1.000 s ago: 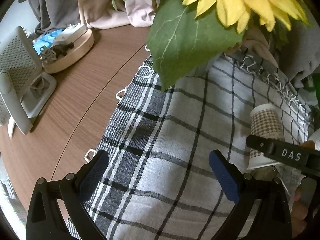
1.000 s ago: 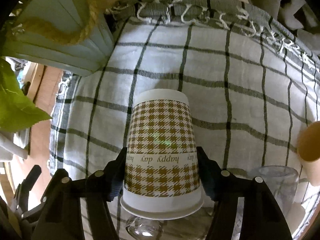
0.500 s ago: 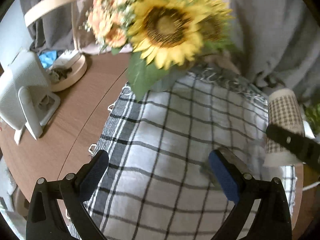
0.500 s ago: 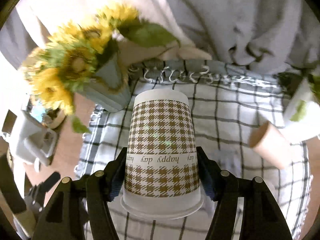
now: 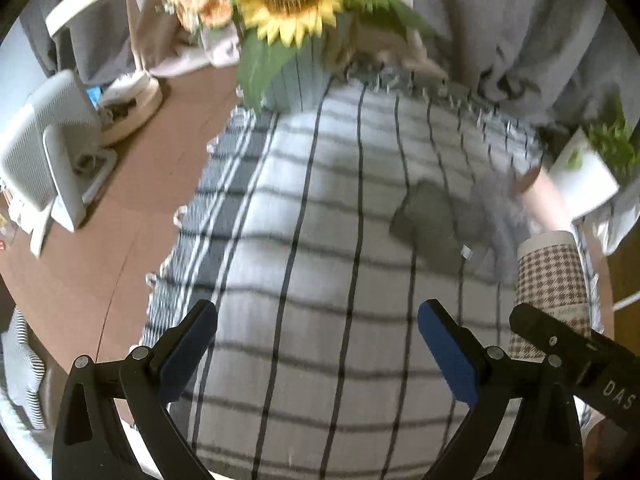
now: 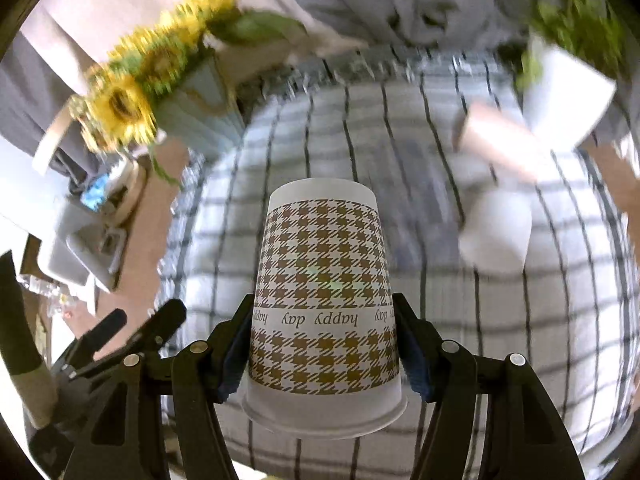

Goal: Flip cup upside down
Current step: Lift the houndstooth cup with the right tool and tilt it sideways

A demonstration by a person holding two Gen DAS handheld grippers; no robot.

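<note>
One houndstooth paper cup [image 6: 324,304] clamped in right gripper [image 6: 324,344], left gripper [image 5: 316,344] spread, empty, two plain cups [image 6: 496,232] on checked woven cloth [image 6: 560,280]

The houndstooth cup [image 6: 323,304] looks like matt paper, smooth, with a rolled rim at 6 o'clock of the right wrist view. The right gripper [image 6: 323,344] has black matt plastic arms, small shiny metal rivets and blue pads [image 6: 414,360] that look rubbery. The left gripper [image 5: 318,344] shows the same finish. The checked tablecloth [image 5: 320,240] is woven cloth, soft and matt, with a fringe at 12 o'clock. The table [image 5: 80,272] at 9 o'clock looks like brown wood, smooth and matt.
</note>
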